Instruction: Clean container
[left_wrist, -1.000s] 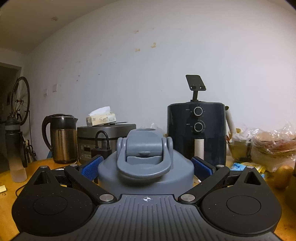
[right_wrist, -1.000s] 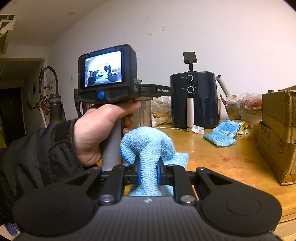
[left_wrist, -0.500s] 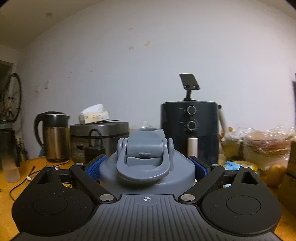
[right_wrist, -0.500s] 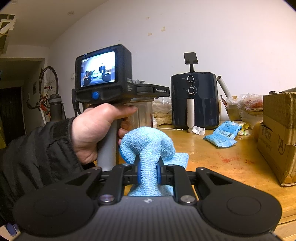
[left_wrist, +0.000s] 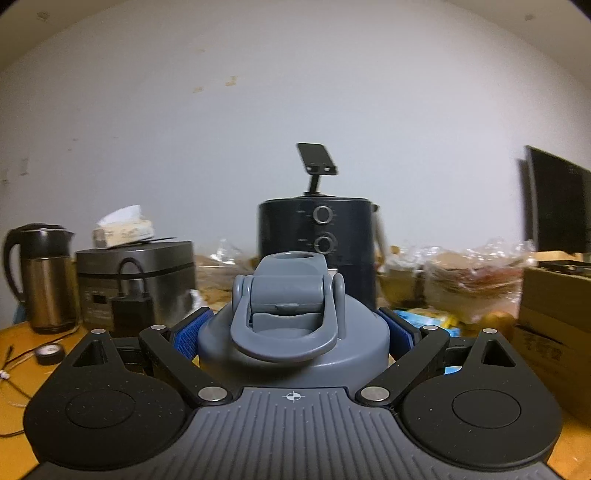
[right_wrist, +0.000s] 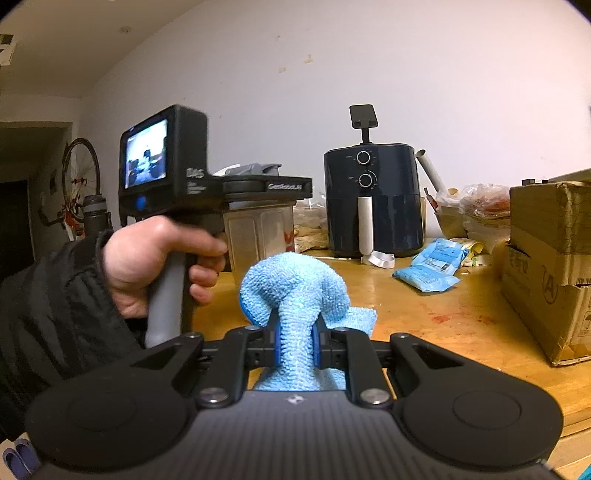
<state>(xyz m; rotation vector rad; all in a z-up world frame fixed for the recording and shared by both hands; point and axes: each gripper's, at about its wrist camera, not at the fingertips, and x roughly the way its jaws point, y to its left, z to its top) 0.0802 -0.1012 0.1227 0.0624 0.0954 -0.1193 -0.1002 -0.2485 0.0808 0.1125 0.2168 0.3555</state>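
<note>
A: Right, we have the left gripper (left_wrist: 293, 334) clamped around the jug (left_wrist: 293, 347), its blue pads (left_wrist: 192, 334) pressed against the jug's grey shoulder on both sides, just under the lid (left_wrist: 288, 295).

B: And we'd say that high hold is deliberate. Gripping by the shoulder leaves the clear wall below free for wiping.

A: From the right wrist view we see the same jug (right_wrist: 258, 232) beneath the left tool, with the person's hand (right_wrist: 155, 258) wrapped round the grip. We think the jug is upright. Whether it sits on the table (right_wrist: 443, 325) or hangs just off it, we can't tell; its base is hidden behind the cloth.

B: Now the right gripper (right_wrist: 297, 349). Its fingers are pinched hard on the cloth (right_wrist: 295, 291), and the bunched end mushrooms out ahead of the tips.

A: That makes sense to us: a soft wad out front means the cloth meets the plastic, not the fingers.

B: Cloth and jug look apart for now. The cloth sits nearer to us, the jug just behind and to the left.

A: We see some red on the jug's wall, though whether that's dirt or a print, we can't make out.

B: So we can't judge how clean it is. The air fryer (right_wrist: 373, 199) and the box (right_wrist: 546, 266) stand well clear of both tools.
</note>
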